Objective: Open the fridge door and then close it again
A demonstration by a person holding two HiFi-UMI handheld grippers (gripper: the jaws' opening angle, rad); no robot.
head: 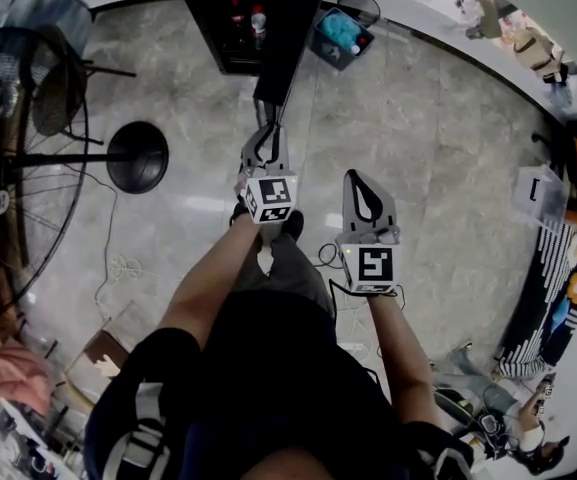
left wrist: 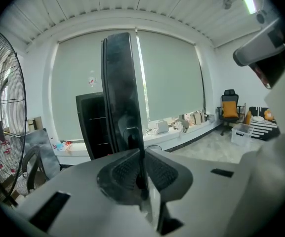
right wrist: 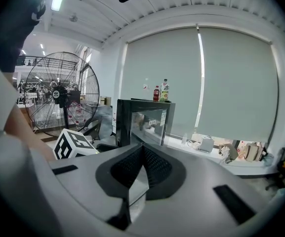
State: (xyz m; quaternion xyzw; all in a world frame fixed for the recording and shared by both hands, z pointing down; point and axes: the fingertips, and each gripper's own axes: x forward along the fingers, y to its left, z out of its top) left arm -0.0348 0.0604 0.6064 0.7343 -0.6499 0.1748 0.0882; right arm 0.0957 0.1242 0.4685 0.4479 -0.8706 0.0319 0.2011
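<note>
- Black fridge [head: 230, 18] stands far-centre in the head view, door [head: 276, 73] swung open toward the left gripper [head: 265, 130].
- Left gripper view: jaws clamp the door's edge.
- Right gripper view: right gripper [right wrist: 141, 149] with jaws pressed together, empty — fridge ahead.

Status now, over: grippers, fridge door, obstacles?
Left gripper shut on fridge door edge. Right gripper shut, empty. Door stands open. No obstacle seen in its swing.
</note>
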